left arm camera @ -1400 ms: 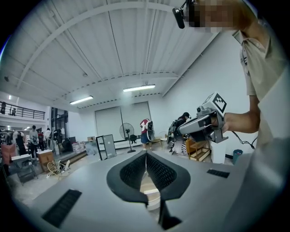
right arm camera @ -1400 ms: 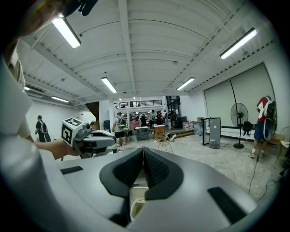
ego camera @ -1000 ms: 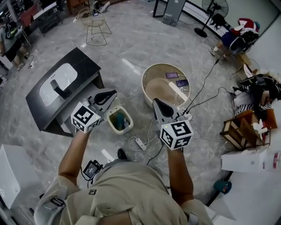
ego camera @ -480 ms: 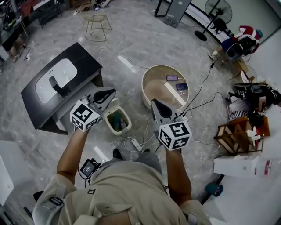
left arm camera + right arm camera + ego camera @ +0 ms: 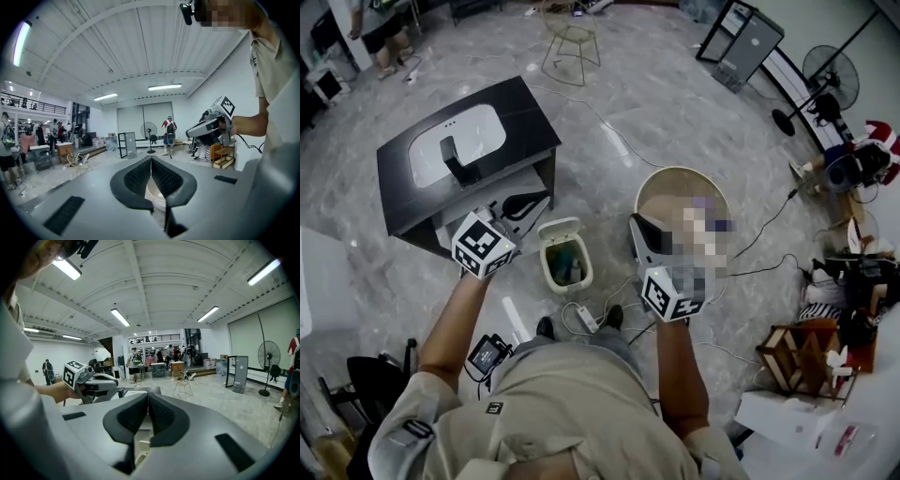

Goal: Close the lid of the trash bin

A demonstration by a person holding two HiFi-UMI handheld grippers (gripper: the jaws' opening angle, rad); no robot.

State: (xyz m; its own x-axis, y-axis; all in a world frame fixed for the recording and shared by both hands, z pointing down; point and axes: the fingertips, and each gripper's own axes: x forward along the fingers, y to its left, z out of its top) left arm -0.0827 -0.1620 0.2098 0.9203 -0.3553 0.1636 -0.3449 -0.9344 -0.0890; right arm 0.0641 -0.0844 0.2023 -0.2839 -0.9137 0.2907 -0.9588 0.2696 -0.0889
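Note:
A small white trash bin (image 5: 565, 258) stands on the marble floor with its lid (image 5: 558, 228) tipped up at the far side and blue-green contents showing. My left gripper (image 5: 531, 202) hovers just left of the bin, its jaws pressed together with nothing between them. My right gripper (image 5: 638, 228) hangs to the bin's right, also shut and empty. In the left gripper view my left gripper (image 5: 151, 161) points toward the right gripper (image 5: 211, 129). Across from my right gripper (image 5: 147, 397) in the right gripper view, the left gripper (image 5: 91, 380) shows.
A black cabinet (image 5: 525, 112) with a white inset top stands left of the bin. A round beige tub (image 5: 661, 192) sits to the right. A power strip (image 5: 581, 319) and cables lie near my feet. Far off are a wire chair (image 5: 572, 37) and a fan (image 5: 834, 80).
The head view has shifted, so the cabinet and bin sit more to the right. Both grippers stay shut on either side of the bin, whose lid remains up.

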